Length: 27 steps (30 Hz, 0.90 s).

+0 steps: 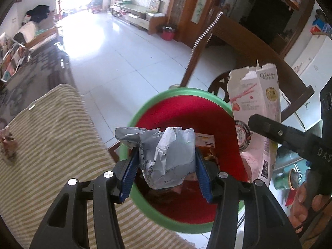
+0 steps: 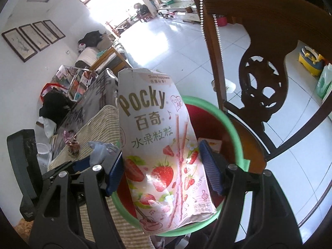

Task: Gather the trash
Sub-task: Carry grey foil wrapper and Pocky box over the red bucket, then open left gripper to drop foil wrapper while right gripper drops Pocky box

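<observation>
My left gripper [image 1: 166,168] is clamped on a crumpled grey wrapper [image 1: 168,157], blue pads pressing it from both sides, and it hangs right over the open mouth of the trash bin [image 1: 145,108], a red bucket with a green rim. My right gripper [image 2: 161,166] is clamped on a pink Pocky box [image 2: 161,145], strawberry print facing the camera, torn top end up, tilted a bit; its lower end sits over the bin's near rim in the right wrist view. In the left wrist view the box stands just right of the bin, with my right gripper's black finger across it and my right hand [image 1: 307,203] on the handle at the edge. Some trash already lies in the bin bottom, can't tell what. Striped cloth [image 1: 51,145] covers the surface left of the bin. Carved wooden chair [image 2: 259,78] stands behind the bin on white floor tiles.
</observation>
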Each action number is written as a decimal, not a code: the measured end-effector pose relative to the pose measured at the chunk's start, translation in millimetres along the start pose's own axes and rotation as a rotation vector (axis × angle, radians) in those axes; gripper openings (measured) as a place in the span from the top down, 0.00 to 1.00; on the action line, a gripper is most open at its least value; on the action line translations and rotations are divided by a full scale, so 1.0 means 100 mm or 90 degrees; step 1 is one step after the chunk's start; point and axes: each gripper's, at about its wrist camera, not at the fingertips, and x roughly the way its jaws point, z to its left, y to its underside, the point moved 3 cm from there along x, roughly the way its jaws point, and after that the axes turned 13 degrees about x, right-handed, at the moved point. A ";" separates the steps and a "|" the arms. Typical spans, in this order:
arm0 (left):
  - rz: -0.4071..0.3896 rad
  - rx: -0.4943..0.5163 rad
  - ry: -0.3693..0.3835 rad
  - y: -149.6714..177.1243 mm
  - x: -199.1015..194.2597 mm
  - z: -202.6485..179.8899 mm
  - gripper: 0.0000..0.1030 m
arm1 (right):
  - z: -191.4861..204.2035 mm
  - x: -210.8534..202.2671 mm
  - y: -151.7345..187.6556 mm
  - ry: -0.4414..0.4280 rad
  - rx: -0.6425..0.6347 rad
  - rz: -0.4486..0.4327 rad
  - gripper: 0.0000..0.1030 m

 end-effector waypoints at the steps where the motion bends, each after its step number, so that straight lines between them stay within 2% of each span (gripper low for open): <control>1: 0.003 0.002 0.004 -0.01 0.03 -0.02 0.52 | -0.02 -0.01 -0.01 0.002 0.003 -0.003 0.35; 8: 0.013 0.020 0.021 -0.04 0.13 -0.11 0.52 | -0.12 -0.04 -0.06 0.013 0.020 -0.009 0.35; 11: 0.020 0.022 0.029 -0.04 0.16 -0.12 0.43 | -0.12 -0.04 -0.05 0.018 0.026 -0.010 0.34; 14: 0.017 0.020 0.032 -0.02 0.15 -0.09 0.41 | -0.14 -0.02 -0.05 0.017 0.038 -0.007 0.34; 19: 0.006 0.014 0.028 0.03 0.05 0.03 0.39 | -0.08 0.01 -0.03 0.013 0.043 -0.003 0.28; 27: -0.010 -0.021 0.003 0.26 -0.18 0.35 0.38 | 0.22 0.07 0.10 0.002 0.018 0.001 0.28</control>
